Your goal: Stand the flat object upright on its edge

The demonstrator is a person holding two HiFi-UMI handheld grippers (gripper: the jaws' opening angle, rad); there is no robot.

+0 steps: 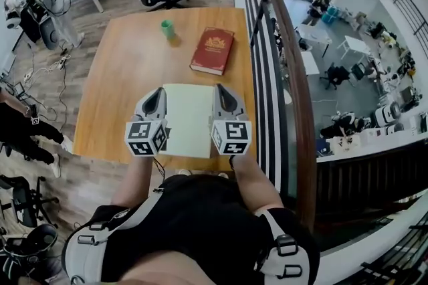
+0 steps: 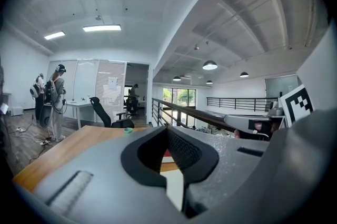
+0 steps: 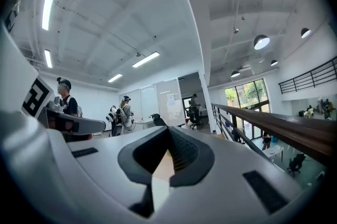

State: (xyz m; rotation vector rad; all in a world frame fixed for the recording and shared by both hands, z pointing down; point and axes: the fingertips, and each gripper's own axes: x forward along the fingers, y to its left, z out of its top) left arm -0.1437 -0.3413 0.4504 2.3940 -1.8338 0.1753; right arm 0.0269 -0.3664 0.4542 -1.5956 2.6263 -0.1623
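Pale board [image 1: 188, 118] at table [image 1: 127, 63] edge, between left claw [image 1: 158, 91], right claw [image 1: 219, 87]

I am looking down on a table [image 1: 120, 76] of warm wood, its top showing a smooth satin finish. The board [image 1: 187, 120] on it is looking pale and matt, like card or paper. The book [image 1: 212, 49] is showing a dark red, slightly glossy cover with a gilt emblem. The cup [image 1: 166, 27] is looking like green plastic. My left gripper [image 2: 167, 128] and right gripper [image 3: 168, 129] are showing 2 grey matt plastic shells, finely speckled, with black ribbed pads [image 2: 184, 150]. The rail [image 3: 279, 131] is gleaming like polished wood.
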